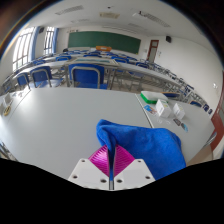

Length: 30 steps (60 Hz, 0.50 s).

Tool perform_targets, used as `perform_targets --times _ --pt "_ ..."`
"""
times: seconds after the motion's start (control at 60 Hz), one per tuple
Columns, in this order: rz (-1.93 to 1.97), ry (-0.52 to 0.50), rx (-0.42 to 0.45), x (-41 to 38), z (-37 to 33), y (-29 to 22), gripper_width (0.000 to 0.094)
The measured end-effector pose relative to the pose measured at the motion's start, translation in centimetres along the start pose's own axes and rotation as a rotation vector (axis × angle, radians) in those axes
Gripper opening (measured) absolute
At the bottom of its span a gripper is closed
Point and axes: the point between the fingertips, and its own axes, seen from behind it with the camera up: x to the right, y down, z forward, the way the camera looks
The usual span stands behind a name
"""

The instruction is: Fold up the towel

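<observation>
Claw (112,163) pinches blue towel (145,143) above white table (60,125).

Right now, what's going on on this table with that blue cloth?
A hand-held two-finger gripper with pink pads is working on a blue cloth towel that lies on a white table. The fingers look closed together on a raised part of the towel's near edge, so a fold seems to be under way; the rest of the towel lies bunched just ahead of them. Beyond it, some small whitish and green items sit on the table, and rows of blue chairs fill the room behind.
</observation>
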Motion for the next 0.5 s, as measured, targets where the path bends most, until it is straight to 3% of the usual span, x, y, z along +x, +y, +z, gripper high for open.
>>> perform_targets --times 0.117,0.317,0.383,0.5 --pt "0.087 -0.088 -0.027 -2.2 -1.5 -0.9 0.0033" --pt "0.251 -0.343 0.062 -8.6 -7.5 -8.4 0.0031" --pt "0.29 -0.361 0.081 -7.8 -7.8 -9.6 0.0032" --pt "0.3 -0.297 0.081 -4.2 -7.0 -9.1 0.0034"
